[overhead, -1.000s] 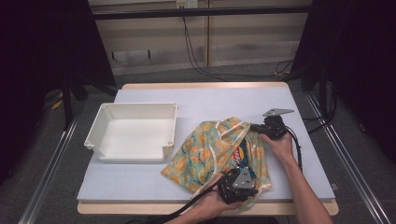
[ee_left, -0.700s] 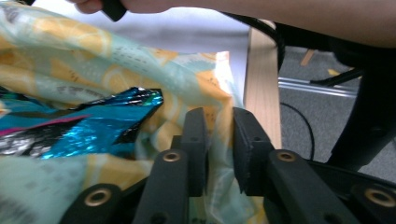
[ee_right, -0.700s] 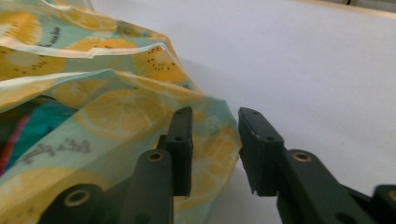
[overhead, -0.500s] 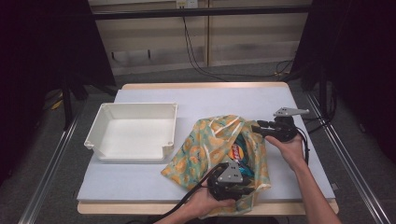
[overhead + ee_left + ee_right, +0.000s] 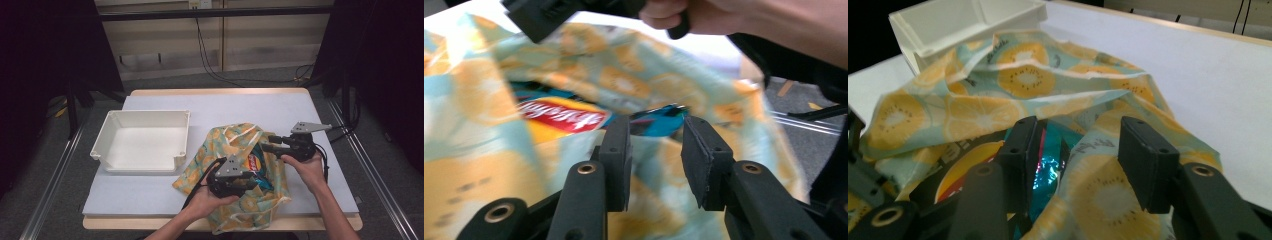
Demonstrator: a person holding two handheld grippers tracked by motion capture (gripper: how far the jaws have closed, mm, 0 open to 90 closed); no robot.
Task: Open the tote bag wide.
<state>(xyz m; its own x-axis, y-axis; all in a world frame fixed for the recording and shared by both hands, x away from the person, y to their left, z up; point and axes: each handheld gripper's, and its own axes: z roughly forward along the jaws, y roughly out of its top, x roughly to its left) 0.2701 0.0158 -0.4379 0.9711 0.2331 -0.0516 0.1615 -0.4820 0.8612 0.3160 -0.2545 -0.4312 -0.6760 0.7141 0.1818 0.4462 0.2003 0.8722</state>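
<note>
A cloth tote bag (image 5: 225, 147) printed with orange slices lies crumpled on the right half of the table. A teal, yellow and red chip bag (image 5: 256, 165) shows in its open mouth. My left gripper (image 5: 252, 184) hovers at the bag's near side and points right; its jaws have just been opening. In the left gripper view they (image 5: 655, 150) stand apart, with the tote (image 5: 624, 80) and chip bag (image 5: 559, 117) beyond them. My right gripper (image 5: 267, 142) points left over the bag's far edge, jaws also just opening. It (image 5: 1075, 150) is open above the fabric (image 5: 1018, 75) and the chip bag (image 5: 1048, 165).
An empty white tray (image 5: 107, 137) stands on the left half of the white table (image 5: 250, 107), touching the tote's left corner; it is also in the right gripper view (image 5: 928, 45). Bare tabletop lies behind the bag. Dark frames and cables surround the table.
Both grippers have let go of the tote's fabric and lifted off it. The left one drew back to the left, the right one slightly right. The bag's mouth now lies slack.
</note>
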